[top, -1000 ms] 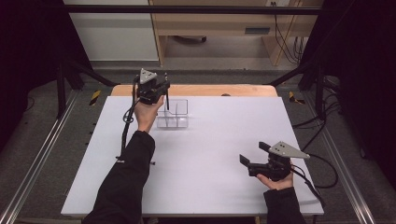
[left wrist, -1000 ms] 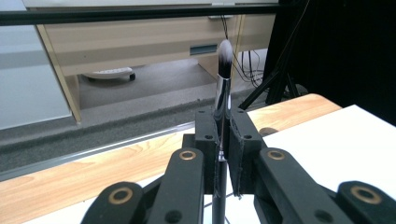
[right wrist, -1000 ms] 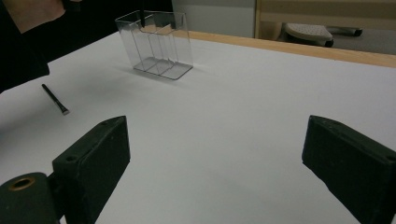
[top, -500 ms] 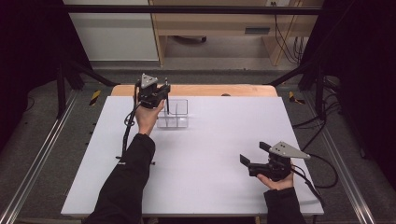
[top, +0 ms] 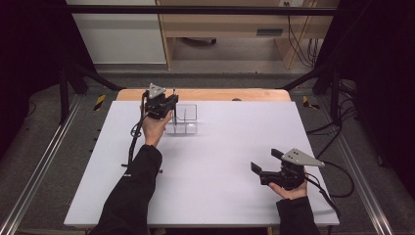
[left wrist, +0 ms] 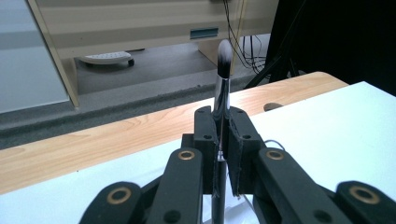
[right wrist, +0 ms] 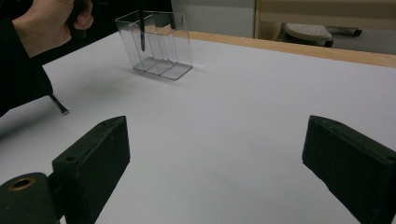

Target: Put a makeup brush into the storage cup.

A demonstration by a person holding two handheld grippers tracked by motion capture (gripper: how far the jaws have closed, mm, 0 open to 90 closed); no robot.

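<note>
Left gripper view: makeup brush (left wrist: 222, 88) upright, clamped in left tool (left wrist: 223, 140); handle tip inside clear organizer (right wrist: 156, 44); right tool (right wrist: 215, 163) open.

We see a white tabletop (top: 215, 166) w/ a wood strip (top: 254, 94) at its far edge, a pale cabinet (top: 117, 34) beyond.

The table (top: 205, 171) is white, with a pale wood strip (top: 244, 94) along its 12 o'clock edge. The brush (left wrist: 223, 79) has a black handle, a shiny silver ferrule and bristles fading from white to black. The organizer (right wrist: 156, 44) is clear. Both grippers, left (left wrist: 223, 140) and right (right wrist: 219, 172), are black with brass-coloured rivets; the sleeves (top: 132, 196) are black.
</note>
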